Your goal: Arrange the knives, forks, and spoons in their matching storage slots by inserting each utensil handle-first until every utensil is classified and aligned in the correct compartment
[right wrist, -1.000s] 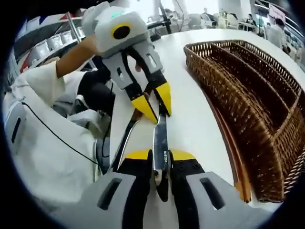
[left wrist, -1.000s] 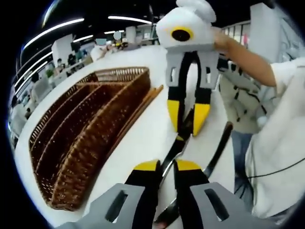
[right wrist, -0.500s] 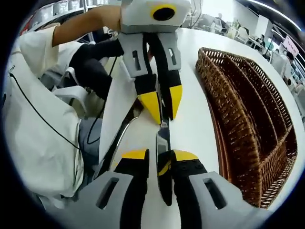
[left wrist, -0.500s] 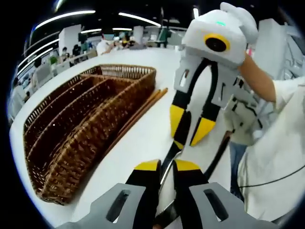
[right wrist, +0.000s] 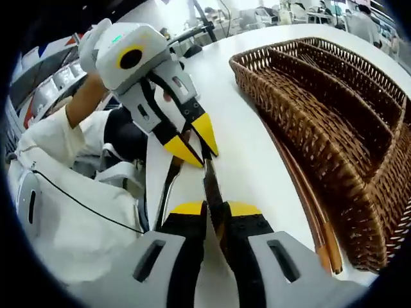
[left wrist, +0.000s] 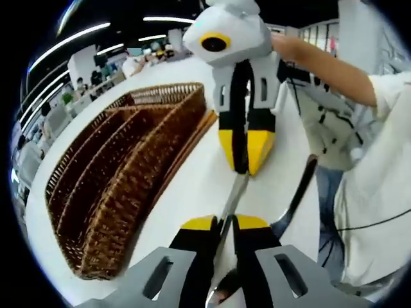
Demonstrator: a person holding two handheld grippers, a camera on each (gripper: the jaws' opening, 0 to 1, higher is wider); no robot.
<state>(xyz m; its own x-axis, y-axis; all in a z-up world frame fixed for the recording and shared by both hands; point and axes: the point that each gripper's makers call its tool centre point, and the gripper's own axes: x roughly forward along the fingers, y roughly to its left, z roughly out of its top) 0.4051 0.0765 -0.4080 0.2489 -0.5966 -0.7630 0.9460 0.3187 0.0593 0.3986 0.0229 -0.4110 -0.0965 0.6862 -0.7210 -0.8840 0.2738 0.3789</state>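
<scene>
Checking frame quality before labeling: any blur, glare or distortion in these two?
Left gripper view: fisheye bows the wicker tray; ceiling light strips glare; the knife between the tools is soft. Right gripper view: bright white table is near washed out; the tray's weave is sharp, the background blurry.

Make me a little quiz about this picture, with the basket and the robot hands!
1. True or false: the wicker basket already has a knife in it.
2. What do the left gripper and right gripper both hold?
A. one knife
B. a cup
C. a plate
3. Fill in: the basket rests on a white ____.

Key: 1 false; 2 A; 3 table.
</scene>
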